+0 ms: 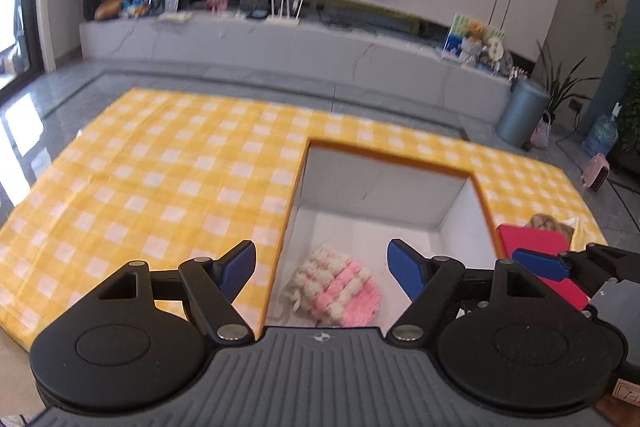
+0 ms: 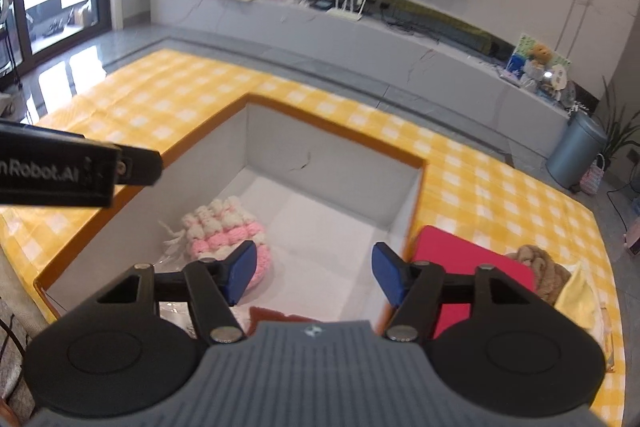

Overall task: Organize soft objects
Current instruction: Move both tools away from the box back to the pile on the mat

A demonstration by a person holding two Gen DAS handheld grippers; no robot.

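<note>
A box with white walls and an orange rim (image 1: 384, 153) (image 2: 332, 125) stands on a yellow checked cloth (image 1: 160, 167). A pink-and-white knitted piece (image 1: 340, 287) (image 2: 224, 227) lies on its floor. My left gripper (image 1: 322, 263) hangs open above it with nothing between its blue pads. My right gripper (image 2: 314, 267) is open too, over the box's near right part, and holds nothing. A reddish-brown item (image 2: 276, 315) peeks out below it. Right of the box lie a red soft pad (image 2: 472, 255) (image 1: 532, 239), a brown knitted piece (image 2: 540, 267) and a pale yellow cloth (image 2: 576, 295).
The left gripper's black body (image 2: 80, 171) reaches over the box's left rim. Beyond the cloth are grey floor, a long white TV console (image 1: 280, 39) and a blue-grey bin (image 1: 522, 107) (image 2: 576, 151). A small pink appliance (image 1: 598, 177) stands on the floor at the right.
</note>
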